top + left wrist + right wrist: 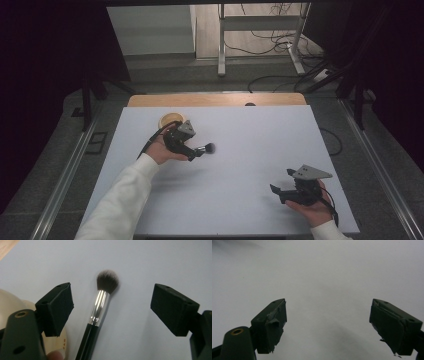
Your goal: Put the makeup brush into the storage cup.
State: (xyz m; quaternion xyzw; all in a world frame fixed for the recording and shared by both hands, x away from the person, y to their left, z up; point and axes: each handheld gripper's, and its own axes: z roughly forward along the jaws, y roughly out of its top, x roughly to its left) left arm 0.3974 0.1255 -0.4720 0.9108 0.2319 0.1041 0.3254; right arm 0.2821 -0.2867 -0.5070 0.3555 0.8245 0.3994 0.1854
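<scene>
Lying between the spread jaws of the left gripper (112, 307), a makeup brush (100, 307) rests on the pale worktop (150, 265), untouched by either pad. In the left gripper view its black handle runs in from below, nearer the jaw on the picture's left than the one on its right; a bright silver ferrule follows, and the dark, rounded tuft of bristles sits out ahead of the jaw tips. The gripper is released, with clear worktop showing on both sides of the brush.

Close behind that same jaw, a cream-coloured round container (10, 305) sits partly hidden by the gripper's body, and a fingertip shows at the lower edge of the view. From the high view the left gripper (196, 150) is held in the person's left hand (162, 150), with the brush (207, 148) poking out just beyond it and the container (170, 120) just behind, towards the far wooden edge of the worktop (240, 165).

Well apart from all this, the right gripper (280, 192) rests in the person's right hand (312, 207). Its jaws stand wide and released in the right gripper view (328, 325), with bare worktop ahead of them and between them.
</scene>
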